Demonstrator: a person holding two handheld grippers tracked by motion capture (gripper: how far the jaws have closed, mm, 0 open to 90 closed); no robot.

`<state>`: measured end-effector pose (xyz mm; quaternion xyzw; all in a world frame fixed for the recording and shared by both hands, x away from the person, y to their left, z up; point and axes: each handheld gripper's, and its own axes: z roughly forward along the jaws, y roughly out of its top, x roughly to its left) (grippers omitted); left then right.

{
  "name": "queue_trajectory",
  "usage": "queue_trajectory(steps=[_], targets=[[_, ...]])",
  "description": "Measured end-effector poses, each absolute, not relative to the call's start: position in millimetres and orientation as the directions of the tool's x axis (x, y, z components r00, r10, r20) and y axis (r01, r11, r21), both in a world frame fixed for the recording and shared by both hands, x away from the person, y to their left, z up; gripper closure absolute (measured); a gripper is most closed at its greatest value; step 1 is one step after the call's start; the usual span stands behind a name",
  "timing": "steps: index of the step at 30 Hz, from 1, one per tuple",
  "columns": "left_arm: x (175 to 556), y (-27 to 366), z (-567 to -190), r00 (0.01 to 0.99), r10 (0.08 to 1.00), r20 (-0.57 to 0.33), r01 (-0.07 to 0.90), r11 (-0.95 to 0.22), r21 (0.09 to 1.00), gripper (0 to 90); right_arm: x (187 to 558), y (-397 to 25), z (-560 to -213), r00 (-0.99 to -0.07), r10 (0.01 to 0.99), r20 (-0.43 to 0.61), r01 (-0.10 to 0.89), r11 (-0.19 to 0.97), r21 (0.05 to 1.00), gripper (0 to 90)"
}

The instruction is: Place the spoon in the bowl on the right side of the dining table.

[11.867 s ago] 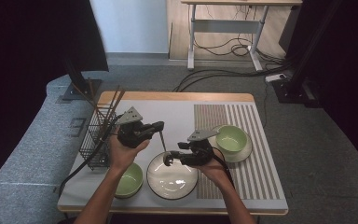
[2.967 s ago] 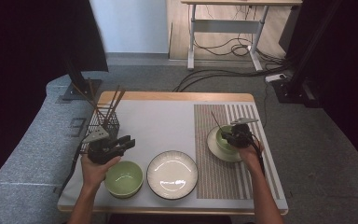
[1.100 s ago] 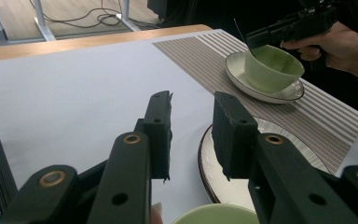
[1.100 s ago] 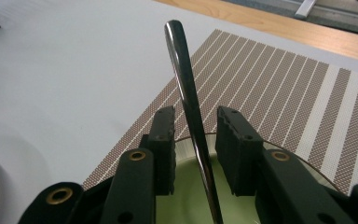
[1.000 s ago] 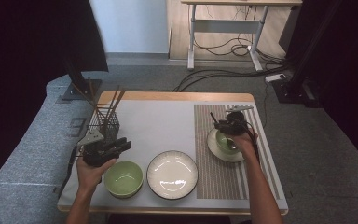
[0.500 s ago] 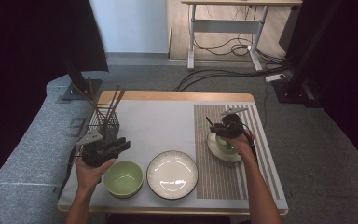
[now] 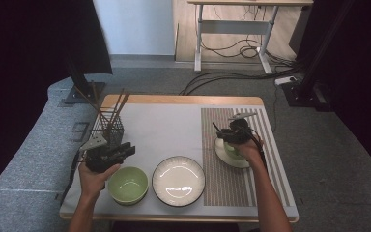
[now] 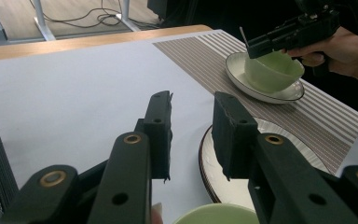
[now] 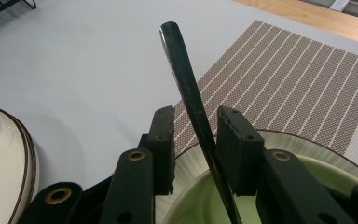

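Observation:
A pale green bowl (image 7: 233,151) sits on a white saucer plate (image 7: 227,159) on the striped mat. My right gripper (image 7: 222,136) hovers over it. In the right gripper view a dark utensil handle (image 9: 182,70) rises from the bowl (image 9: 191,205) between the jaws. It leans on the right pad, with a gap to the left one, so the right gripper (image 9: 196,144) is open. My left gripper (image 7: 128,150) is open and empty just above a second green bowl (image 7: 128,184). In the left gripper view, the left gripper (image 8: 192,135) points over a white plate (image 8: 303,154).
A black wire basket (image 7: 107,126) with several chopsticks stands at the table's left, right behind my left hand. The large white plate (image 7: 178,180) lies front centre. The brown striped mat (image 7: 232,188) covers the right side. Grey cloth (image 7: 164,130) lies bare in the middle.
Since the oldest frame the hands have parted: left back beside the basket, right out to the saucer bowl. Over the last second the right gripper has crept slightly left; the left stays put.

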<state>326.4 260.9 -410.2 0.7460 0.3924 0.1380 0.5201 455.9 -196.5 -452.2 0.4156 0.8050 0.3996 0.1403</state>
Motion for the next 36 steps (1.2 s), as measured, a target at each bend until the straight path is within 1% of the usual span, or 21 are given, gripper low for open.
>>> queue_trajectory(steps=[8, 12, 24, 31, 36], targets=[[326, 260, -410, 0.655, 0.728, -0.203, 0.442, -0.151, 0.884, 67.9, 451, -192, -450, -0.625, 0.773, 0.107, 0.549, 0.338, 0.765, 67.0], [325, 260, -410, 0.657, 0.726, -0.204, 0.442, -0.152, 0.884, 67.8, 447, -192, -452, -0.633, 0.764, 0.125, 0.547, 0.327, 0.770, 67.0], [327, 255, -411, 0.667, 0.716, -0.206, 0.447, -0.164, 0.879, 67.7, 429, -193, -455, -0.645, 0.751, 0.137, 0.545, 0.327, 0.772, 65.5], [327, 255, -411, 0.668, 0.714, -0.209, 0.446, -0.159, 0.881, 67.7, 421, -194, -457, -0.657, 0.741, 0.138, 0.539, 0.334, 0.773, 63.8], [327, 255, -411, 0.668, 0.714, -0.210, 0.447, -0.160, 0.880, 67.7, 419, -196, -457, -0.653, 0.745, 0.134, 0.534, 0.327, 0.780, 61.0]])
